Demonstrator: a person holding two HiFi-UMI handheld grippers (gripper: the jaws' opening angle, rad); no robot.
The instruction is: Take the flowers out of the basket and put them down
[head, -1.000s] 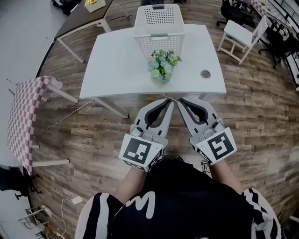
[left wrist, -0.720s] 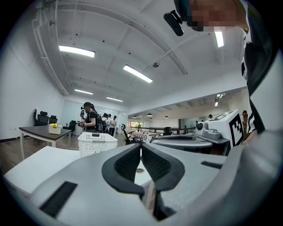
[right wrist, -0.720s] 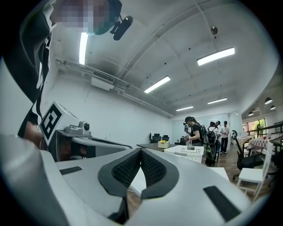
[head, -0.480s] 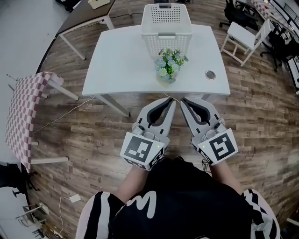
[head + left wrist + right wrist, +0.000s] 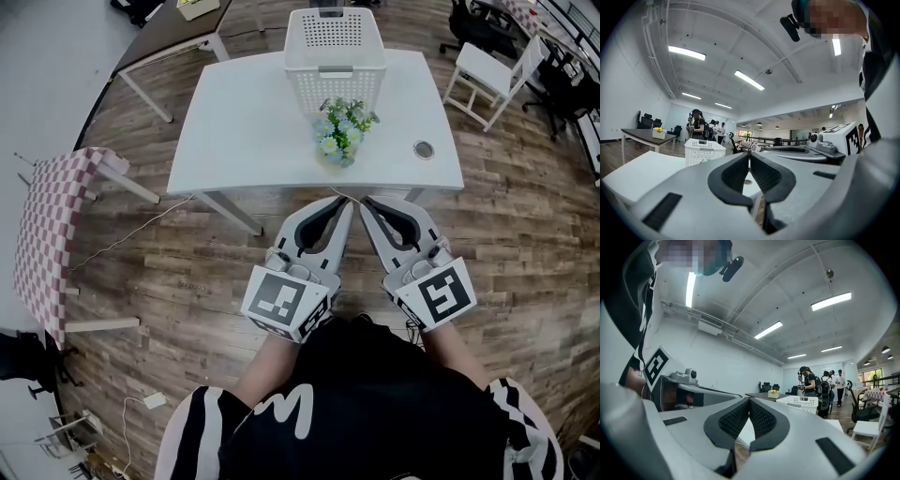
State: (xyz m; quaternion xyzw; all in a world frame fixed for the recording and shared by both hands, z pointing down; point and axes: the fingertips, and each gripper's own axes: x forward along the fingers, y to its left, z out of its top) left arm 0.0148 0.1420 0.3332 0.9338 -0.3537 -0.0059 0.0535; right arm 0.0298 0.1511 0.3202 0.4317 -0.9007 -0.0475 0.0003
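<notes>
A bunch of blue and white flowers stands on the white table, just in front of the white perforated basket. Nothing holds the flowers. My left gripper and my right gripper are held close to the body, side by side, tips pointing at the table's near edge. Both are shut with nothing between the jaws. In the left gripper view the basket shows beyond the shut jaws; in the right gripper view the basket is at the right.
A small round dark object lies on the table's right part. A white chair stands at the right, a checkered table at the left, a dark table behind. A cable runs over the wooden floor. People stand far off.
The view has shifted slightly, so the table, basket and flowers sit a little further right in the picture. The grippers have barely moved and stay shut.
</notes>
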